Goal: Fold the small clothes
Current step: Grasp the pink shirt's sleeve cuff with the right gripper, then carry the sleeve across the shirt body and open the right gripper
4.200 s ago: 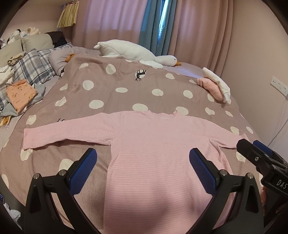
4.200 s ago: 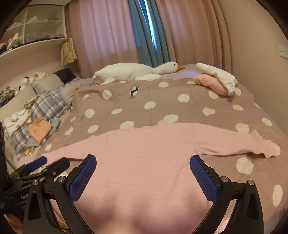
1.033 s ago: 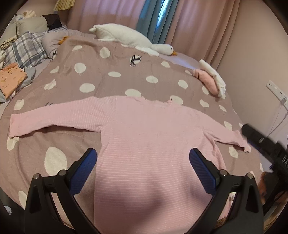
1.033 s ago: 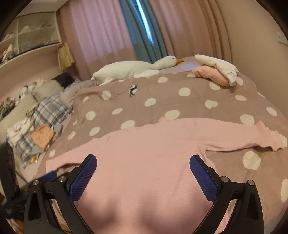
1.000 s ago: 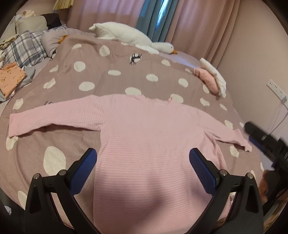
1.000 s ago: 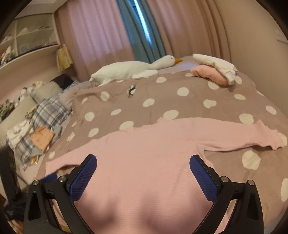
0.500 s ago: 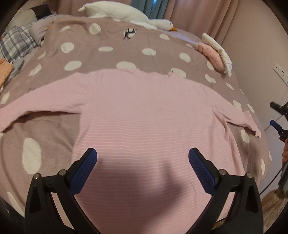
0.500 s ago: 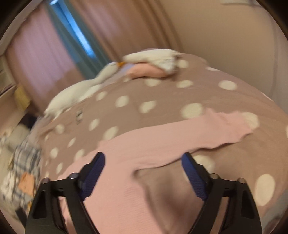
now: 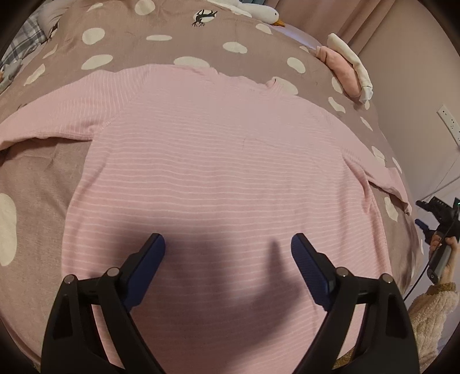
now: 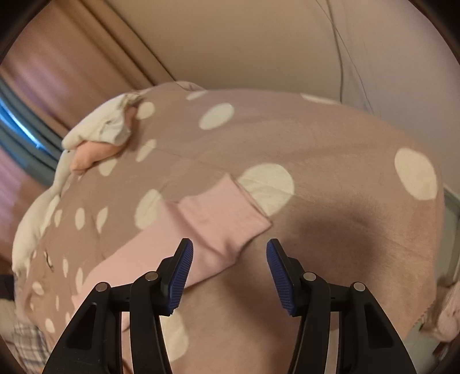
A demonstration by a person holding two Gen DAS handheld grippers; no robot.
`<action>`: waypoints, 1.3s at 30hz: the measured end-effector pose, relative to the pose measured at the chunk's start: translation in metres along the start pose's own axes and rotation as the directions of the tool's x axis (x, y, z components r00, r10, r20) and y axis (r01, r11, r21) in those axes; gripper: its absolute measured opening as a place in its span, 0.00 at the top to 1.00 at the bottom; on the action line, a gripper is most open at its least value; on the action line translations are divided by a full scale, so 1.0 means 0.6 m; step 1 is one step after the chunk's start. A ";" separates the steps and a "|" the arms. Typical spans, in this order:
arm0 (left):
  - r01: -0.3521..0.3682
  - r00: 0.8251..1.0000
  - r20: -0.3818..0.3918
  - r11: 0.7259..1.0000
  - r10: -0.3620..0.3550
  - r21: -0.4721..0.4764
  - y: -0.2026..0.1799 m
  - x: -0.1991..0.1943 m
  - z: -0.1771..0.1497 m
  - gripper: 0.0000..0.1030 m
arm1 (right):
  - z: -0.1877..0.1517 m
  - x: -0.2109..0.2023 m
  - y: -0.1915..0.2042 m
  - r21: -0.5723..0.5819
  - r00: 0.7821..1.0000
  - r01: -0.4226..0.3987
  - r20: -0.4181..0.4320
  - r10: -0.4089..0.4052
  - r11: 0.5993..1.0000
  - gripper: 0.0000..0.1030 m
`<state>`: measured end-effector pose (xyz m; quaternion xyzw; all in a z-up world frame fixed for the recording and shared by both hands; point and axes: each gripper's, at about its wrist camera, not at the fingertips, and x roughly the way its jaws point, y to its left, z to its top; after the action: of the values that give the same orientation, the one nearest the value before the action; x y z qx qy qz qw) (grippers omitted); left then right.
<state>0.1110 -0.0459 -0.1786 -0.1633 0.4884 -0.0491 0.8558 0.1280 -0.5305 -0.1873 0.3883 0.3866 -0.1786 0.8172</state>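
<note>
A pink striped long-sleeved top (image 9: 218, 161) lies flat, sleeves spread, on the brown polka-dot bedspread (image 9: 172, 40). My left gripper (image 9: 227, 247) is open and empty, low over the top's lower body. My right gripper (image 10: 229, 253) is open and empty, just above the cuff end of the top's right sleeve (image 10: 218, 221). The cuff lies ahead of and between the fingers. The right gripper also shows in the left wrist view (image 9: 440, 213), beyond the bed's right edge.
A folded pink and white pile (image 9: 348, 63) lies at the bed's far right, also in the right wrist view (image 10: 97, 138). A white goose plush (image 9: 253, 8) lies at the head. The wall with a socket (image 9: 447, 120) is to the right. The bed's edge (image 10: 425, 310) is close.
My left gripper has dropped closer to the top's body. My right gripper has swung right and down to the right sleeve's cuff, and its fingers have narrowed.
</note>
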 end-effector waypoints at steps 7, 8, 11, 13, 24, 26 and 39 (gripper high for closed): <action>0.008 1.000 0.000 1.000 -0.008 -0.011 0.006 0.007 0.001 0.14 | 0.005 0.065 -0.010 0.058 0.998 -0.045 -0.047 0.047 0.997 0.58; 0.010 1.000 0.000 1.000 -0.010 -0.015 0.007 0.008 0.001 0.14 | 0.008 0.071 -0.007 0.053 0.998 -0.041 -0.039 0.043 0.998 0.64; 0.014 1.000 0.000 1.000 -0.014 -0.023 0.008 0.009 0.002 0.14 | 0.018 0.083 0.001 0.040 0.999 -0.029 -0.038 0.030 0.999 0.89; 0.020 1.000 -0.002 1.000 -0.020 -0.022 0.009 0.007 0.004 0.14 | 0.022 0.071 0.008 0.016 0.999 -0.021 -0.030 0.021 1.000 0.93; 0.056 0.996 0.074 0.996 -0.050 -0.072 0.026 -0.044 0.028 0.16 | 0.053 -0.033 0.059 -0.144 0.981 0.064 0.193 -0.036 0.988 0.94; 0.050 0.993 0.108 0.996 -0.042 -0.077 0.032 -0.065 0.034 0.16 | 0.050 -0.055 0.090 -0.185 0.975 0.056 0.222 -0.014 0.981 0.94; 0.025 0.972 0.236 0.992 0.004 -0.121 0.082 -0.150 0.051 0.15 | -0.028 -0.177 0.344 -0.521 0.936 -0.062 0.264 0.231 0.851 0.94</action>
<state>0.0865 0.0293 -0.1068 -0.2230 0.3845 -0.0039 0.8958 0.1742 -0.3874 -0.0093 0.1556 0.2522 -0.0675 0.9527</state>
